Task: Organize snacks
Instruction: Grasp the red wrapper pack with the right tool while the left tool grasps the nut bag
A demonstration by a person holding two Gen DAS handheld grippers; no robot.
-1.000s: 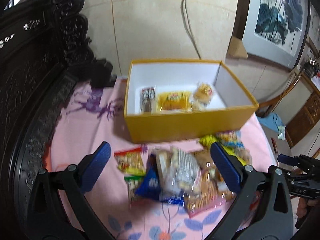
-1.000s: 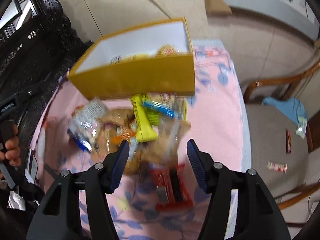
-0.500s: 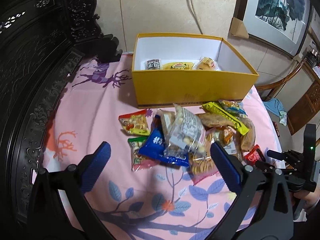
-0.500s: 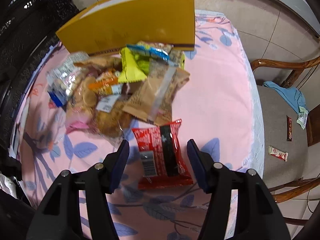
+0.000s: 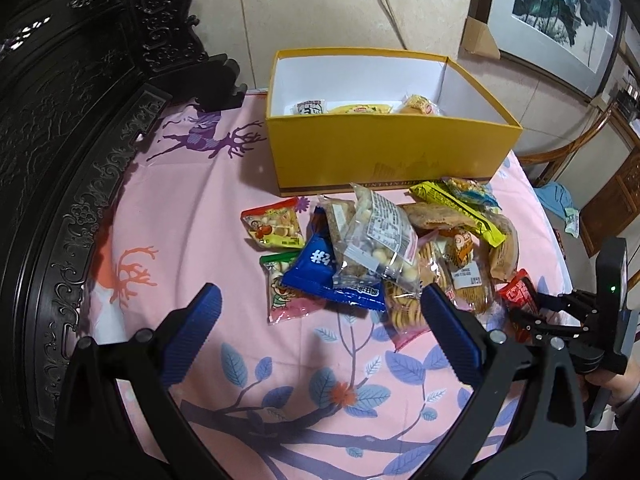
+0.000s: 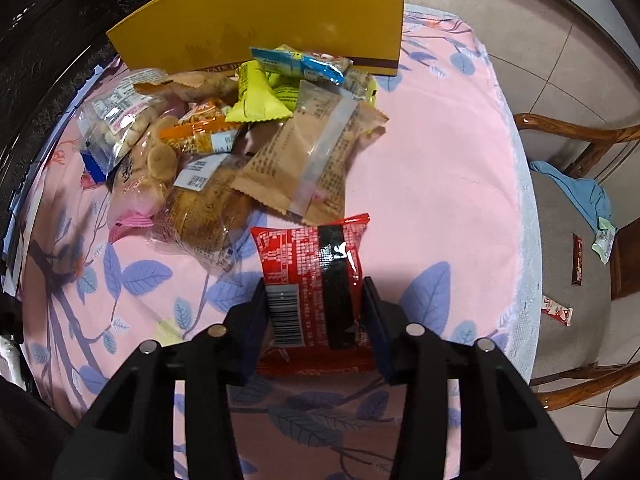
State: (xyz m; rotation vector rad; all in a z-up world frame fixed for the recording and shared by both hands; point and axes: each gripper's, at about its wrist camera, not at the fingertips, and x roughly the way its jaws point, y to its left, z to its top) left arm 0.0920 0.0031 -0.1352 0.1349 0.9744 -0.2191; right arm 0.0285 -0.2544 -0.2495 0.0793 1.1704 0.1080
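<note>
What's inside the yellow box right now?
Inside the yellow box, along its far wall: a small white-labelled packet, a flat yellow packet and a yellow wrapped snack. The front wall hides the floor nearer the camera.

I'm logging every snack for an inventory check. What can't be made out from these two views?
- Yellow cardboard box: right wrist view shows only its outer wall; contents hidden.
- Left wrist view: box's front wall hides the floor.
- Red foil snack packet: lower end hidden behind closing right gripper.
- Packet print: too small.
</note>
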